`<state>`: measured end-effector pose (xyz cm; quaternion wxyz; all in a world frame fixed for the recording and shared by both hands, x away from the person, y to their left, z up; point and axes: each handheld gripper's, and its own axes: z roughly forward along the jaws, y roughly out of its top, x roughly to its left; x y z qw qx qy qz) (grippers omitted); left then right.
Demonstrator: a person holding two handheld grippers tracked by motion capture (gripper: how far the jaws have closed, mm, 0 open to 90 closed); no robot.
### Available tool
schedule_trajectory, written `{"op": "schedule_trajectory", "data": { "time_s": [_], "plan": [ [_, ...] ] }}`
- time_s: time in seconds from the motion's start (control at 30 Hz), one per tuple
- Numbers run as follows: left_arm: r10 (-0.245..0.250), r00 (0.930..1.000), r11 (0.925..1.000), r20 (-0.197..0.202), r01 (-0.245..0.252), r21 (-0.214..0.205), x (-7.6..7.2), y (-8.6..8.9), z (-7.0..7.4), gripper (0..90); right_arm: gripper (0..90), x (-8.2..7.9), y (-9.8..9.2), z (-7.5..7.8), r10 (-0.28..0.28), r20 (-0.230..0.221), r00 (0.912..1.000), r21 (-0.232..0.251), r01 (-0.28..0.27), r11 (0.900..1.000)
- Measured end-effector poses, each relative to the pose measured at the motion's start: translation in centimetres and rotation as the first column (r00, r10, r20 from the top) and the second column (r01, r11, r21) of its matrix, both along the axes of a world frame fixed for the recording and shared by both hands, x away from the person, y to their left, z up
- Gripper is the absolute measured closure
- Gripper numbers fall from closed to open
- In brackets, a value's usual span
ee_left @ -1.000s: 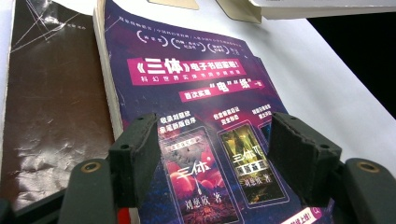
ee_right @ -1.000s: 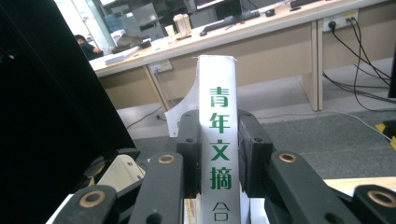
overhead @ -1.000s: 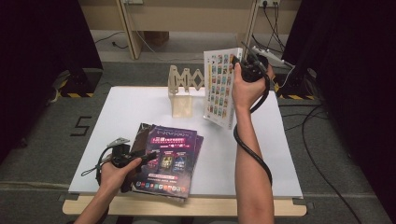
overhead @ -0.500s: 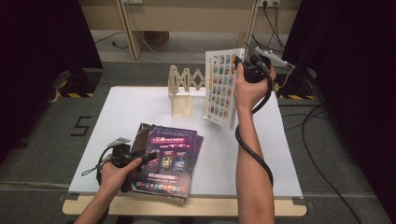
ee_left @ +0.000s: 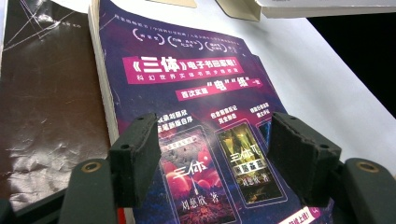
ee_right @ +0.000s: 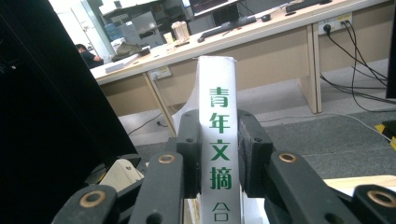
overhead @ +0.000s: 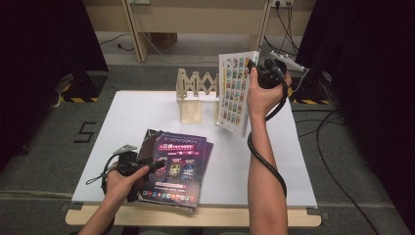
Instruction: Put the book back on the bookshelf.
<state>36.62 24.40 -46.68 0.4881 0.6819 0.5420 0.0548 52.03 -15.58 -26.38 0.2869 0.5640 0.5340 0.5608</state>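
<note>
I work at a white tabletop [overhead: 122, 122] on a wooden frame, set on grey carpet with black curtains to either side and pale wooden desks beyond; a "5" is taped on the floor to the left of my left hand-held gripper [overhead: 155, 165].

That left hand-held gripper hovers with its jaws standing wide over the purple magazine [ee_left: 196, 93] that tops a small stack directly beneath it. Its cover reads "三体" in a pink banner, with "电" and "纸" below and "刘慈欣 著" on the pictured books. Left of it lies a dark brown book [ee_left: 46, 102].

My right hand-held gripper [ee_right: 218, 154] is raised and clamped on the white spine of a thick book [ee_right: 215, 116], printed "青年文摘" in green. Below and left of it stands a wooden rack [overhead: 195, 95].
</note>
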Motion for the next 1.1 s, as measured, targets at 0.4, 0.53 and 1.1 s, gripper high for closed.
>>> {"op": "schedule_trajectory", "data": {
  "time_s": [0.4, 0.53, 1.1],
  "plan": [
    [-0.005, 1.0000, 1.0000, -0.004, 0.005, -0.005, 0.0, 0.0, -0.1, 32.9, 74.1, 1.6, 1.7, -0.4, 0.006, -0.009, 0.9999, -0.027, -0.006, 0.9996],
    [-0.002, 1.0000, 1.0000, -0.005, 0.002, -0.005, 0.1, 0.1, 0.0, 32.9, 74.1, 2.0, 2.2, -0.5, 0.006, -0.009, 0.9999, -0.032, -0.006, 0.9995],
    [-0.005, 1.0000, 0.9999, -0.004, 0.005, -0.016, 0.1, 0.2, 0.0, 32.9, 74.1, 3.8, 3.3, -0.5, 0.002, 0.006, 1.0000, -0.032, -0.002, 0.9995]
  ]
}}
